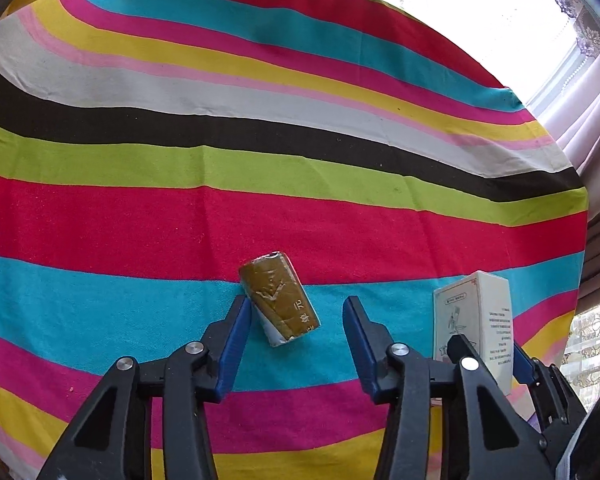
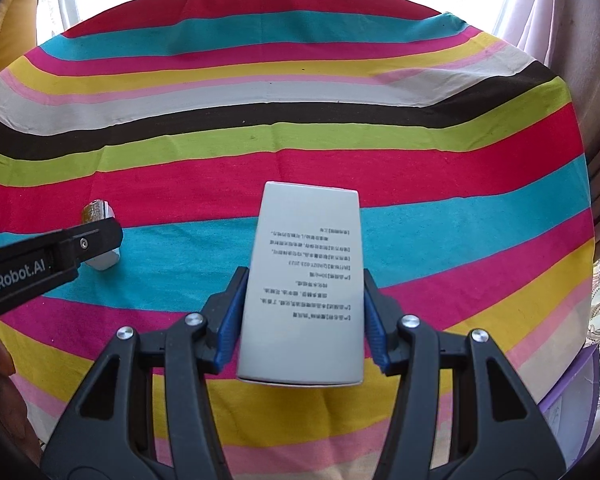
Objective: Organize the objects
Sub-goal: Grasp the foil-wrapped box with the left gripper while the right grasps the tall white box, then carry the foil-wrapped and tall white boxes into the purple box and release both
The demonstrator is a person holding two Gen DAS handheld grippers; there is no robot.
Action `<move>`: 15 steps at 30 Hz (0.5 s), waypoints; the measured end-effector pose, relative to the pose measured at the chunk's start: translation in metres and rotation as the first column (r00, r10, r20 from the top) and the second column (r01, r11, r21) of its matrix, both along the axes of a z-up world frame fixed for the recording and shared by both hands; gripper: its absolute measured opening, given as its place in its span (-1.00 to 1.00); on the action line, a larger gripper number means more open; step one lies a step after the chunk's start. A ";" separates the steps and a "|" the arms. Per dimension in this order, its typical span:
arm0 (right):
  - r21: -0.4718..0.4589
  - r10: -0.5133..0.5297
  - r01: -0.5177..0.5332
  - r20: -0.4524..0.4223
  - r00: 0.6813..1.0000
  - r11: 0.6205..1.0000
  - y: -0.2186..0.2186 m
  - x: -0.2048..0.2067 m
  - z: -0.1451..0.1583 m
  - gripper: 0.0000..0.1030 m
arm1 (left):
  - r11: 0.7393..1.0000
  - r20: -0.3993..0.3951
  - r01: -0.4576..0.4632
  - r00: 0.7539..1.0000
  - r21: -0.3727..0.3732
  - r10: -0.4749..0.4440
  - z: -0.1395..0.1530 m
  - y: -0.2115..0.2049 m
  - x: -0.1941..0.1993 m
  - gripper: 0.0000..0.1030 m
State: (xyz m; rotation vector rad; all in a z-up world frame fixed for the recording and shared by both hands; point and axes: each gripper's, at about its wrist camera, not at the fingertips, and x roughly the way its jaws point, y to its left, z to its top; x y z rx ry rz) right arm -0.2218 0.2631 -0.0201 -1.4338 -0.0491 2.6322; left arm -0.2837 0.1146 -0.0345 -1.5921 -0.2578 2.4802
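A small olive-brown packet with silver ends lies tilted on the turquoise stripe of the cloth. My left gripper stands over it, open. The packet sits between the blue pads, close against the left one and well apart from the right one. In the right wrist view the same packet shows partly behind a left-gripper finger. My right gripper is shut on a tall white box with printed text, both pads pressing its sides. That box also appears at the right of the left wrist view.
A round table under a bright striped cloth fills both views. Curtains and a bright window stand behind and to the right. A purple sheet lies past the table's right edge. A person's hand is at the lower left.
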 end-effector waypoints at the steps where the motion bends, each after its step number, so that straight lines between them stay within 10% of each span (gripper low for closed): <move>1: 0.001 -0.001 0.001 0.000 1.000 1.000 0.001 0.001 0.000 0.09 | 1.000 0.000 0.011 1.000 -0.013 -0.011 -0.002 0.001 -0.002 -0.19; 15: 0.014 -0.047 0.047 0.031 0.998 0.999 0.021 0.025 0.003 0.09 | 0.996 -0.024 0.091 0.996 0.003 -0.091 0.002 0.002 0.020 -0.42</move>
